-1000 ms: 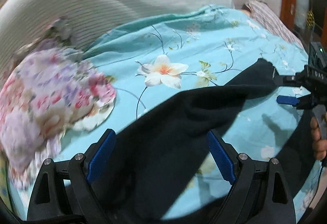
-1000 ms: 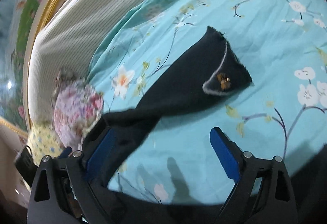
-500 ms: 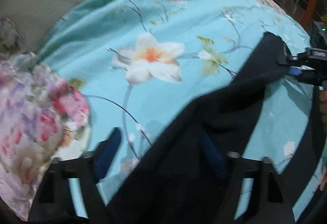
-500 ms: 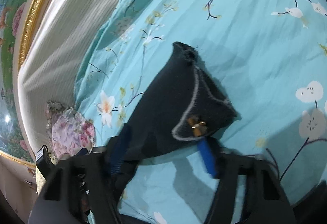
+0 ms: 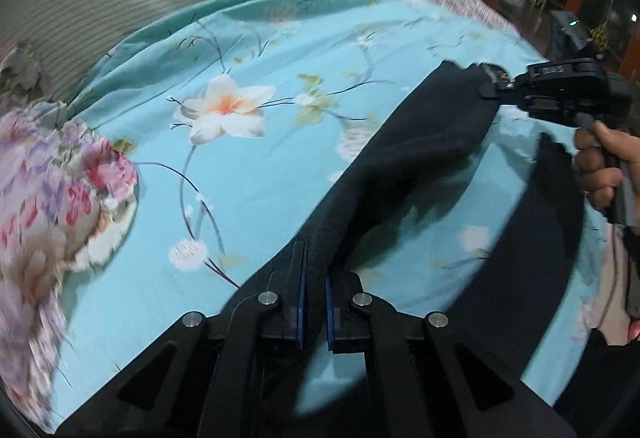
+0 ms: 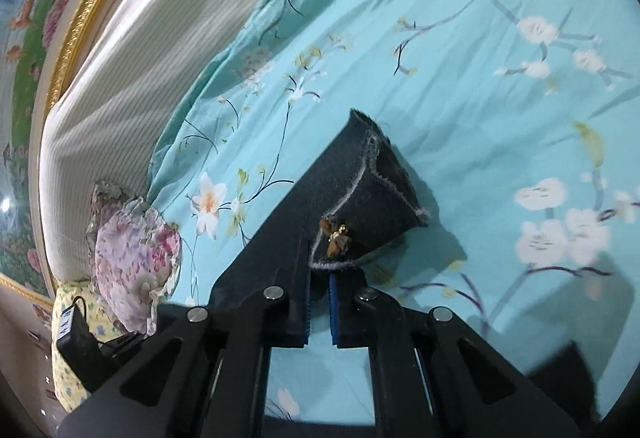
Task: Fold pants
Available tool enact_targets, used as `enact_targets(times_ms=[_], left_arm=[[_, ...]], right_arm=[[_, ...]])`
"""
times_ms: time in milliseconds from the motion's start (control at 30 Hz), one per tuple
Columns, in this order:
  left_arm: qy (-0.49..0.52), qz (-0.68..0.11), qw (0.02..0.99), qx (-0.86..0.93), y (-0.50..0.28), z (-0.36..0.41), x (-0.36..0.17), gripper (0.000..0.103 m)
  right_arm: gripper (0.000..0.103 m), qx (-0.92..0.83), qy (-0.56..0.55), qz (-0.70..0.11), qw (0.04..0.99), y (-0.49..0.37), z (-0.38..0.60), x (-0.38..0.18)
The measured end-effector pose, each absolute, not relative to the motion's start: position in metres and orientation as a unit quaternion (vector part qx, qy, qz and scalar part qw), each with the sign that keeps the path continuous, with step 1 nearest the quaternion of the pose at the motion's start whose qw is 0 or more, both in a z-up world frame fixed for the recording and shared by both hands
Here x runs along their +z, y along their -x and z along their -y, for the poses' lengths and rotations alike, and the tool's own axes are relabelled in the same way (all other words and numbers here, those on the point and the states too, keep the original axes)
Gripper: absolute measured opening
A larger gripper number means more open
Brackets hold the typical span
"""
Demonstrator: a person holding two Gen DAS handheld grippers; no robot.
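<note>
- The dark pants [image 5: 420, 158] lie across a bed [image 5: 280, 166] with a turquoise floral sheet, running from 6 o'clock toward 2 o'clock in the left wrist view.
- The left hand-held gripper [image 5: 314, 302] has just closed its jaws, which now pinch a fold of pants.
- The right hand-held gripper [image 6: 320, 302], just closed too, clamps the pants' edge beside a gold ornament [image 6: 336, 238].
- A floral pillow [image 5: 52, 198] sits at 9 o'clock.
</note>
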State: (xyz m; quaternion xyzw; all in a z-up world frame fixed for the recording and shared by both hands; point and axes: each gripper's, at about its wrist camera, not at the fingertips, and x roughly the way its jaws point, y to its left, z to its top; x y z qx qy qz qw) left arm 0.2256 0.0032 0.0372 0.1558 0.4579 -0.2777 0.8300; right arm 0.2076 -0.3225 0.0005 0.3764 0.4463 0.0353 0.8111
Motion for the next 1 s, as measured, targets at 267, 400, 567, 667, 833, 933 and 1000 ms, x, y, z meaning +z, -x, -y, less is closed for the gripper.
enact_targets(times_ms=[267, 400, 567, 667, 833, 933, 1000], left_arm=[[-0.141, -0.451, 0.831, -0.295, -0.156, 0.009, 0.039, 0.005], [-0.127, -0.448, 0.832, -0.302, -0.127, 0.010, 0.040, 0.005], [-0.114, -0.447, 0.830, -0.314, -0.099, 0.013, 0.042, 0.005], [-0.113, -0.449, 0.828, -0.315, -0.086, 0.015, 0.038, 0.006], [-0.115, -0.456, 0.824, -0.317, -0.072, 0.015, 0.029, 0.006], [-0.110, -0.457, 0.824, -0.318, -0.066, 0.014, 0.027, 0.006], [-0.106, -0.457, 0.823, -0.319, -0.062, 0.013, 0.025, 0.006]], right_arm=[[0.007, 0.047, -0.354, -0.444, 0.822, -0.167, 0.338, 0.027], [0.007, 0.056, -0.337, -0.445, 0.828, -0.141, 0.339, 0.040], [0.007, 0.054, -0.324, -0.443, 0.834, -0.109, 0.345, 0.047], [0.007, 0.047, -0.320, -0.449, 0.833, -0.091, 0.348, 0.043], [0.007, 0.032, -0.327, -0.465, 0.822, -0.067, 0.354, 0.021], [0.007, 0.025, -0.331, -0.474, 0.816, -0.060, 0.355, 0.009], [0.007, 0.022, -0.332, -0.473, 0.816, -0.054, 0.355, 0.007]])
